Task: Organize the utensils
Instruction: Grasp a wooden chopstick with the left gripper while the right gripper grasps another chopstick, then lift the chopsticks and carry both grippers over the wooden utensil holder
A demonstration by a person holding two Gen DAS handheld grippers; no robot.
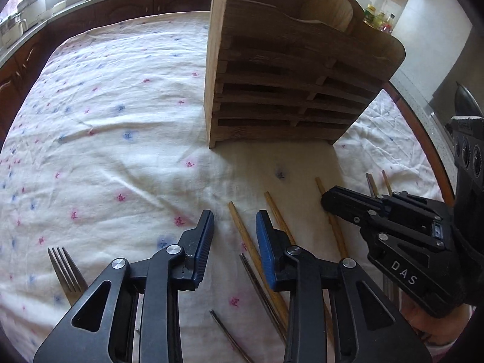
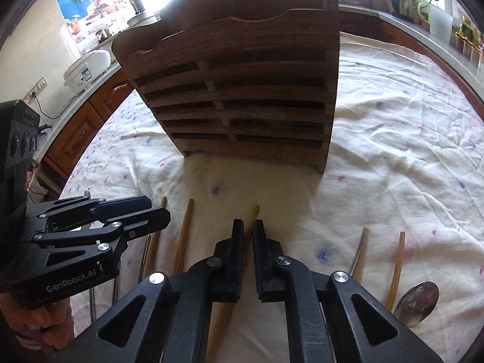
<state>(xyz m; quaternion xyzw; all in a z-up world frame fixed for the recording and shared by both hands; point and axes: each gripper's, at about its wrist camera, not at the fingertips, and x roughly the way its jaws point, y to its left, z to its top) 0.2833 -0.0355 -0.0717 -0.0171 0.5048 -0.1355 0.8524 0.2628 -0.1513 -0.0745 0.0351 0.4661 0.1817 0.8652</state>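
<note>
A slatted wooden utensil rack (image 1: 290,69) stands on the white flowered tablecloth (image 1: 106,121); it also shows in the right wrist view (image 2: 242,96). Several wooden chopsticks (image 1: 245,239) and dark metal ones (image 1: 257,281) lie in front of it. My left gripper (image 1: 234,242) is open over them, empty. My right gripper (image 2: 248,236) has its fingers close around a wooden chopstick (image 2: 252,217) lying on the cloth; it also shows at the right of the left wrist view (image 1: 329,199). A fork (image 1: 65,269) lies at the left.
A metal spoon (image 2: 417,302), a metal chopstick (image 2: 360,248) and a wooden chopstick (image 2: 396,269) lie right of my right gripper. Kitchen counters with cabinets (image 2: 81,133), a rice cooker (image 2: 86,69) and bottles (image 1: 378,18) surround the table.
</note>
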